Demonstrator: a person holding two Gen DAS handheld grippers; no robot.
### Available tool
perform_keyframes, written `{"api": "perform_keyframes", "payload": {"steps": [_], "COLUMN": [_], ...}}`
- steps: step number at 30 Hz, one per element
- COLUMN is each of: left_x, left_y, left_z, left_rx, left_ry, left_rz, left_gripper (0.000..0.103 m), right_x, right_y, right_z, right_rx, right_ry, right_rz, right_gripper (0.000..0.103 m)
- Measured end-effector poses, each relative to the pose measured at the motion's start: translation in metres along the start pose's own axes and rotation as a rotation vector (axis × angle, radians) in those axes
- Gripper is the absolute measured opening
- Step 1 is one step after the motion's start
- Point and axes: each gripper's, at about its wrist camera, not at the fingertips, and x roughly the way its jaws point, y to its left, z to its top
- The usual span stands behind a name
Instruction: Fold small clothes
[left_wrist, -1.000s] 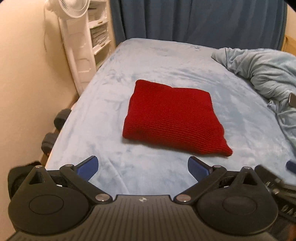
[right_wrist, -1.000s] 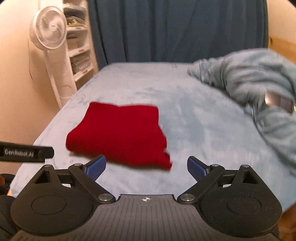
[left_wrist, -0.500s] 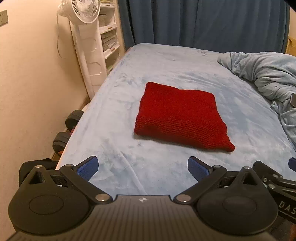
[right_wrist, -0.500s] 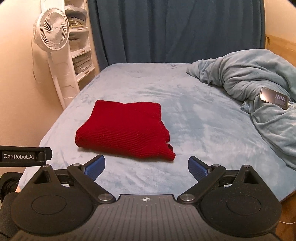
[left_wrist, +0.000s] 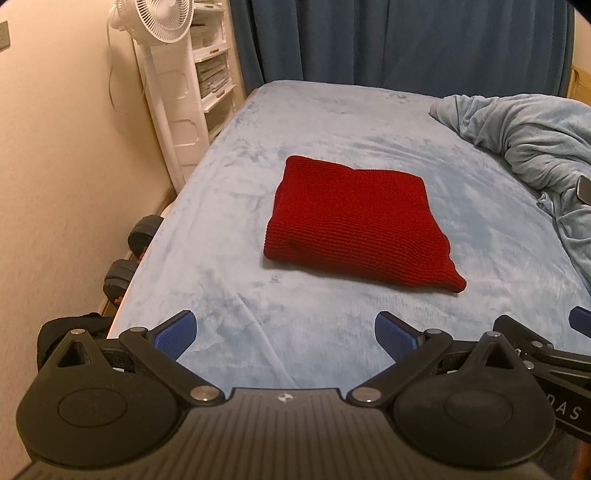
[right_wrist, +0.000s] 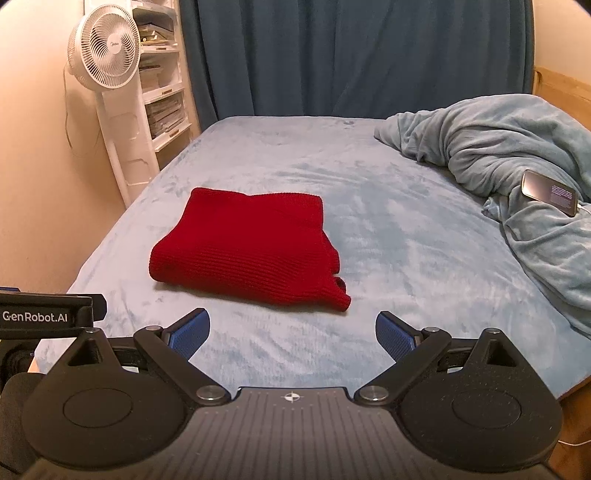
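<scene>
Sweater (left_wrist: 360, 225) sits folded mid-bed (left_wrist: 229, 288), ahead of both grippers, long side running left-right, loose corner toward the right gripper (right_wrist: 291, 334), left gripper (left_wrist: 284, 334) equally back, both spread wide, holding nothing.

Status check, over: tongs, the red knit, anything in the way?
Left tongs open, empty. Right tongs open, empty. Red knit sweater folded on the bed, untouched. Phone on crumpled blanket, off to the right, not in the way.

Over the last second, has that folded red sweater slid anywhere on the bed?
No. The red sweater keeps its shape and its spot against the crumpled blanket; only the cameras have pulled back, widening the view of the bed.
</scene>
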Motion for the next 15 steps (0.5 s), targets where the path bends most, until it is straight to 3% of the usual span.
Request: {"api": "perform_keyframes", "payload": {"steps": [15], "left_x": [0.0010], "left_y": [0.0004], "left_z": [-0.0025], "left_rx": [0.014], "left_ry": [-0.001], "left_rz": [-0.001], "left_gripper": [0.103], "right_x": [0.0013], "right_y": [0.0012], "right_z": [-0.0009], "right_rx": [-0.009], "right_ry": [0.001], "right_rz": [0.006], "right_gripper": [0.097]}}
